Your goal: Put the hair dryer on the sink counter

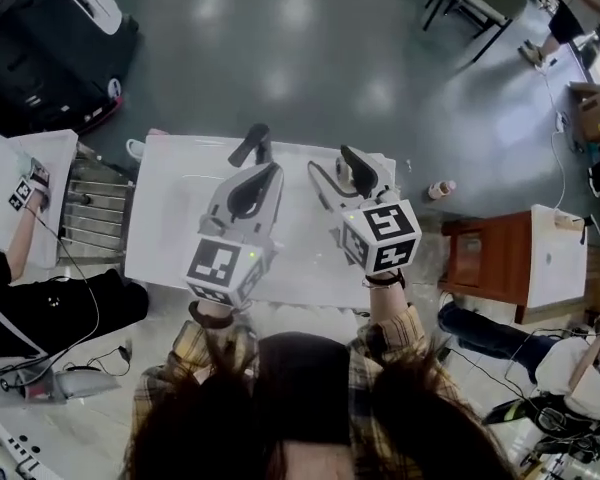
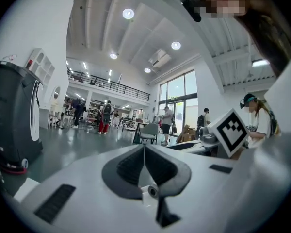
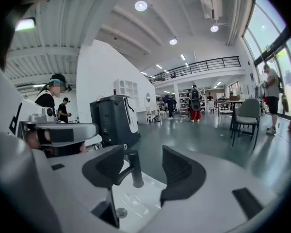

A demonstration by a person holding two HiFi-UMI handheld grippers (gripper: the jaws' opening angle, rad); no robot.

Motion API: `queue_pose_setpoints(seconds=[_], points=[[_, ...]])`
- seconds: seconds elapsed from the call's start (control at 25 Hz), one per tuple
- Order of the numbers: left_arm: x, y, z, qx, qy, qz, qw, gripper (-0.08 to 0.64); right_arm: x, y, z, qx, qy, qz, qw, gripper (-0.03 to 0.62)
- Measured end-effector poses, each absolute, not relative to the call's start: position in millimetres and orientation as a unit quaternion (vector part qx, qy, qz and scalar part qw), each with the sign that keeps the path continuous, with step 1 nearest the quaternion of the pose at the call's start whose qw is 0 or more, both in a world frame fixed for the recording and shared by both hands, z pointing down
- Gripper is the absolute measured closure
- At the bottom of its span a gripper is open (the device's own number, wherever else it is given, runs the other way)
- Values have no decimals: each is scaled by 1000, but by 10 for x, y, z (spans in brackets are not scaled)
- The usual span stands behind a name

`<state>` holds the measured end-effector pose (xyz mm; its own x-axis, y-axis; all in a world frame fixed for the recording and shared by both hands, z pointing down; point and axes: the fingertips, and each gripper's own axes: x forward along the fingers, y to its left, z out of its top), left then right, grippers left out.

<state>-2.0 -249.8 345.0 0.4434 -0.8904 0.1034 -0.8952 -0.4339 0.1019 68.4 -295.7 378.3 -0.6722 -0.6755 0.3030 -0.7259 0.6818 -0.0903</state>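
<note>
The white sink counter (image 1: 170, 218) lies below me, with a black faucet (image 1: 254, 144) at its far edge. No hair dryer shows in any view. My left gripper (image 1: 263, 175) hovers over the counter just short of the faucet, and in the left gripper view its pads (image 2: 144, 147) meet with nothing between them. My right gripper (image 1: 342, 171) hangs beside it on the right, jaws apart and empty. In the right gripper view the faucet (image 3: 134, 169) and white basin (image 3: 136, 205) show through the gap of the right gripper (image 3: 142, 155).
A black machine (image 1: 50, 38) stands at the far left and a metal rack (image 1: 95, 203) beside the counter. A brown cabinet (image 1: 480, 253) is on the right, with a small bottle (image 1: 441, 189) on the floor. Another person (image 1: 25, 258) works at the left.
</note>
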Motion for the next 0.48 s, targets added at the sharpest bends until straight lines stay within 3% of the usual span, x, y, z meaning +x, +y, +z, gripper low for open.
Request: queue_pose_setpoints(seconds=[0.48], points=[[-209, -2453, 2977, 841, -541, -7, 16, 541, 192, -2670, 3026, 320, -944, 30, 73, 460]])
